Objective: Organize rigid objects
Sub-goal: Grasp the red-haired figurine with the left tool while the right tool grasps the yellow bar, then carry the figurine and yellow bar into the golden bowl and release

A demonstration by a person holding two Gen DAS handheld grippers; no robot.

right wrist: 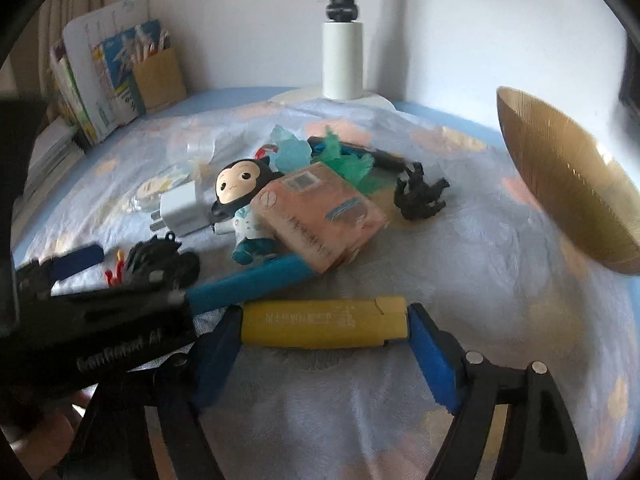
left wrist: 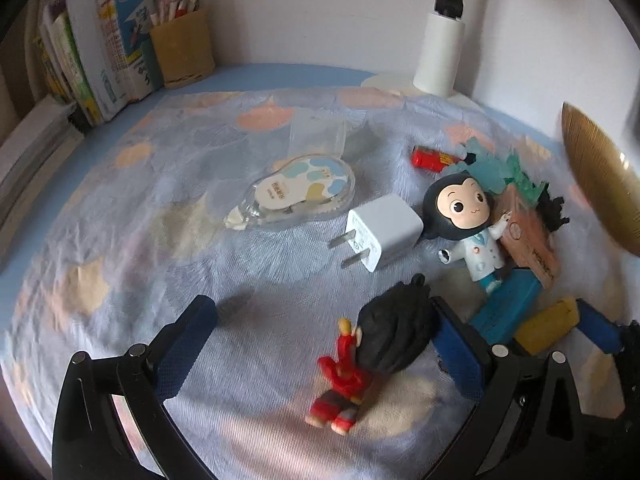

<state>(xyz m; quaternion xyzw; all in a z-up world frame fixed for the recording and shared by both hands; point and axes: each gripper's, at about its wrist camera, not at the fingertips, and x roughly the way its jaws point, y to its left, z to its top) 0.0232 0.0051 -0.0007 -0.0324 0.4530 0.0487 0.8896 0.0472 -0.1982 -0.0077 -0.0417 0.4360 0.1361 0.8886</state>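
Note:
My left gripper is open around a small figure in red with black hair that lies on the cloth; its head touches the right finger. My right gripper has its blue pads on both ends of a yellow bar, shut on it. Beyond lie a white charger plug, a correction tape dispenser, a doll in a white coat, a pink box, a blue bar, a black figurine and a red cylinder.
A gold ribbed bowl stands at the right. A white lamp post rises at the back. Books and a pen holder stand at the back left. A patterned cloth covers the table.

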